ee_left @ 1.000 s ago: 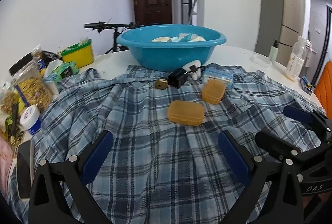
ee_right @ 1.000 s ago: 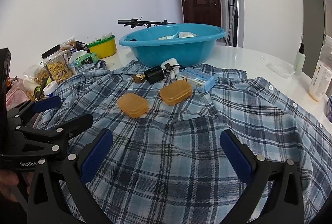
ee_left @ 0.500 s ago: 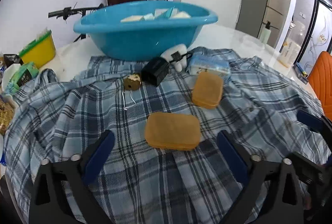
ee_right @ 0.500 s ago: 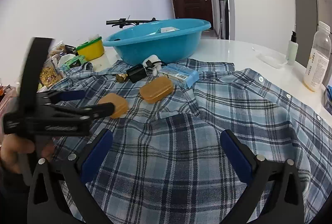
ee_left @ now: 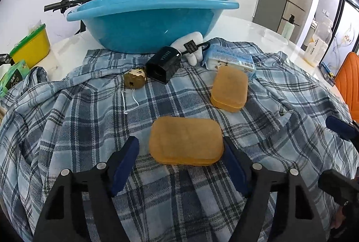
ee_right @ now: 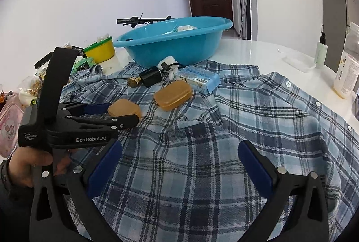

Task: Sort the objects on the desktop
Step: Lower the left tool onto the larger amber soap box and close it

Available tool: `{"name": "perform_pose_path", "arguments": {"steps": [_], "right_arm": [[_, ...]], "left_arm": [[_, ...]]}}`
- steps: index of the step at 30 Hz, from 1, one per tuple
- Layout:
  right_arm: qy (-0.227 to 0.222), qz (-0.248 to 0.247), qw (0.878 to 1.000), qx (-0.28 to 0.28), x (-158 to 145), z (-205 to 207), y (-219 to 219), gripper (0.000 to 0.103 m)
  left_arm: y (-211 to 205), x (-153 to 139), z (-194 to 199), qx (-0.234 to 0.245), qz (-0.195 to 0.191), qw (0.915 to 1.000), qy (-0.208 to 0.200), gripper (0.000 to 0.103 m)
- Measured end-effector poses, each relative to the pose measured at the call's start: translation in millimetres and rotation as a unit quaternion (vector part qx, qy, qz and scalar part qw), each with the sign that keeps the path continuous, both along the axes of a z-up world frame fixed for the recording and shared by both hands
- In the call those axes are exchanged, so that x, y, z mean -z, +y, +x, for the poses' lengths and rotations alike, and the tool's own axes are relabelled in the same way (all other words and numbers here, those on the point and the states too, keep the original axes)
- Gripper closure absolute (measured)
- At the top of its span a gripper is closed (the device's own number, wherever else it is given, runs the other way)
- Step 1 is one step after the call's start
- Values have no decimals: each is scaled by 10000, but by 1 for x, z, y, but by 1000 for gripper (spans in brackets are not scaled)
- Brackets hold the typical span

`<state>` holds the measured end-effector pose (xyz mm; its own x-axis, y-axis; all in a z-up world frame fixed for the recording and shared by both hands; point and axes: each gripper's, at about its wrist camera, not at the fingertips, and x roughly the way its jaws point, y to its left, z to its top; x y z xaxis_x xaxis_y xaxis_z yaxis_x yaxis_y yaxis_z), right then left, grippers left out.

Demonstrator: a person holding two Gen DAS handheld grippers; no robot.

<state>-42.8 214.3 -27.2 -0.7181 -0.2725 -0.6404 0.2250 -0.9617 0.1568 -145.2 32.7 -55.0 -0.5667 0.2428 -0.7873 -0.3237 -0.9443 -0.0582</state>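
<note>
Two amber soap boxes lie on a plaid shirt (ee_left: 78, 121). The near box (ee_left: 185, 140) sits between the open fingers of my left gripper (ee_left: 180, 149), close to both pads; I cannot tell if they touch it. The far box (ee_left: 230, 88) lies beside a blue tissue pack (ee_left: 231, 59). A black charger (ee_left: 163, 63), a white plug and a small brown charm (ee_left: 134, 80) lie before the blue basin (ee_left: 145, 22). In the right wrist view my right gripper (ee_right: 179, 160) is open and empty over the shirt (ee_right: 246, 121), with the left gripper (ee_right: 112, 115) around the near box (ee_right: 124, 108).
A yellow tub (ee_left: 31, 47) and snack packs stand at the left edge. Bottles (ee_right: 346, 67) and a clear dish (ee_right: 296, 61) stand on the white table at the right. An orange chair (ee_left: 349, 87) is beyond the table's right edge.
My left gripper has moved forward and down to the near amber box and its fingers have narrowed around it. The right gripper has stayed open over the shirt.
</note>
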Motion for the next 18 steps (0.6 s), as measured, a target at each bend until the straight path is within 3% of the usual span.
{"name": "perform_pose_path", "arguments": {"steps": [10, 11, 12, 18], "right_arm": [[-66, 78, 9999, -124, 1, -1, -6, 0], [-61, 80, 9999, -135, 0, -1, -7, 0], [-57, 96, 9998, -137, 0, -1, -7, 0], [-7, 150, 9996, -228, -10, -4, -10, 0]], "left_arm": [[6, 2, -3, 47, -255, 9997, 23, 27], [6, 2, -3, 67, -239, 9997, 32, 29], [6, 1, -3, 84, -222, 9997, 57, 40], [-7, -12, 6, -3, 182, 9990, 399, 40]]}}
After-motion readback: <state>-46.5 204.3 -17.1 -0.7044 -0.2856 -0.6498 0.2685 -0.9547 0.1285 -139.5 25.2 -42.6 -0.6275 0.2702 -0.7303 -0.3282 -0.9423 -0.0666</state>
